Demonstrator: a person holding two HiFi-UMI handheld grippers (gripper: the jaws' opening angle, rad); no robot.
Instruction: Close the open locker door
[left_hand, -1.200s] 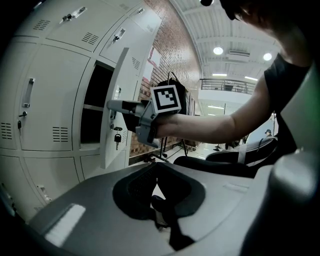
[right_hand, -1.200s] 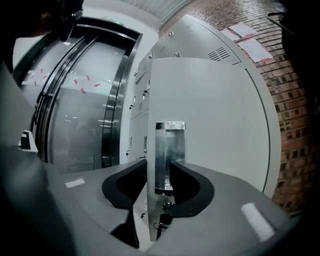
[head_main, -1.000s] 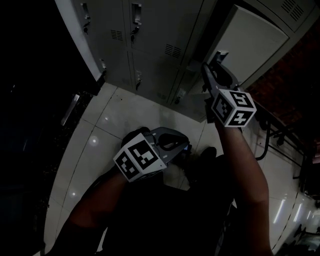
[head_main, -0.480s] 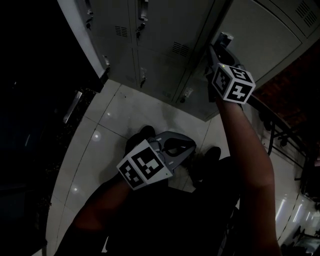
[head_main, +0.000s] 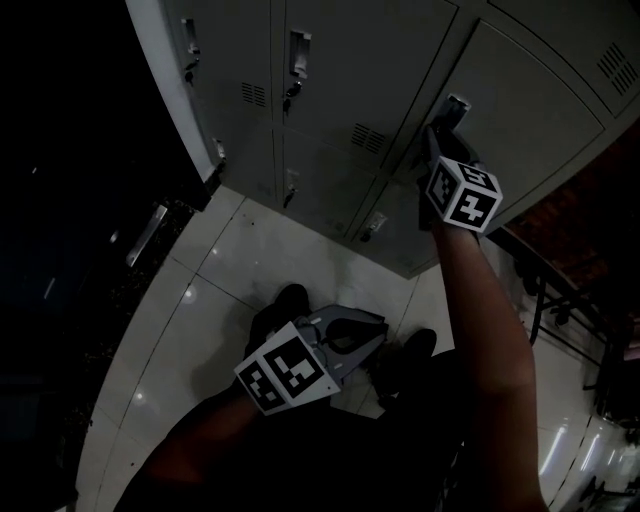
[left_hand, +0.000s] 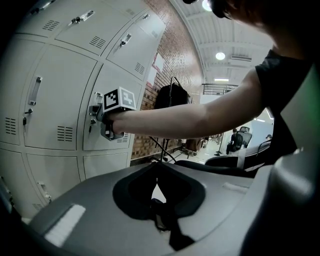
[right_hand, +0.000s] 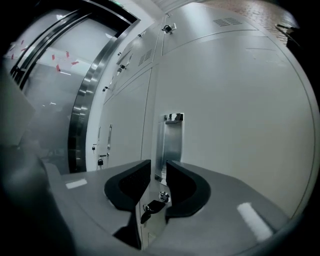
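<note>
Right now the right gripper (head_main: 447, 118) is pressing its tips against the pale grey locker door (head_main: 530, 110), at the metal handle (head_main: 452, 104) near the door's left edge. In the right gripper view, its jaws are standing a narrow gap apart (right_hand: 158, 167), clamping nothing. The handle plate (right_hand: 173, 137) is showing through the gap beyond the tips, and a small dark key (right_hand: 150, 205) is hanging in its lock low between the pads. The locker door (right_hand: 240, 125) is filling the right half of that view and is lying about flush with the neighbouring door (right_hand: 125, 130) across the seam. Whether it is fully latched, I cannot tell.

The person's right arm (head_main: 480, 330) is reaching out straight to the door. The left gripper (head_main: 380, 325) is hanging low and well apart from the lockers, over the glossy white floor tiles (head_main: 230, 260). In the left gripper view, its jaws are resting together at the tips (left_hand: 156, 167), holding nothing, and are pointing toward the outstretched arm and the locker door (left_hand: 112, 77). A brick wall (left_hand: 150, 100) is standing just beyond the lockers.
</note>
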